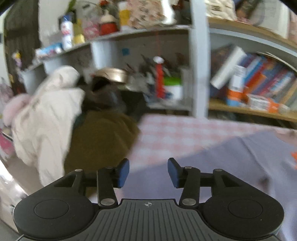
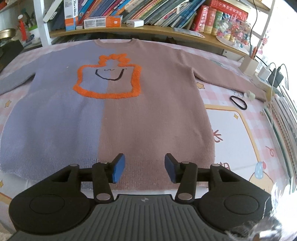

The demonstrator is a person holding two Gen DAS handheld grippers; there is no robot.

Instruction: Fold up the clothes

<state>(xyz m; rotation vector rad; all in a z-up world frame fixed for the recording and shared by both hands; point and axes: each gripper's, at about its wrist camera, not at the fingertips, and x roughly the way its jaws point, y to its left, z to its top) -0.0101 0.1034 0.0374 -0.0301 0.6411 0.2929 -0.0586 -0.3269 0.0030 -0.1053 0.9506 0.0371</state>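
Note:
A two-tone sweater [image 2: 118, 115], lilac on its left half and dusty pink on its right, lies flat and face up on the pink checked cover, with an orange outlined figure on the chest and both sleeves spread out. My right gripper [image 2: 143, 167] hovers over the pink hem, open, with nothing between its blue pads. In the blurred left wrist view, my left gripper [image 1: 148, 171] is open above the lilac side of the sweater [image 1: 232, 163], also holding nothing.
A heap of clothes sits to the left: a cream garment [image 1: 46, 118], an olive one [image 1: 100, 140] and dark ones behind. Bookshelves [image 2: 130, 16] run along the back. A black hair tie [image 2: 238, 102], chargers and cables [image 2: 274, 76] lie at the right.

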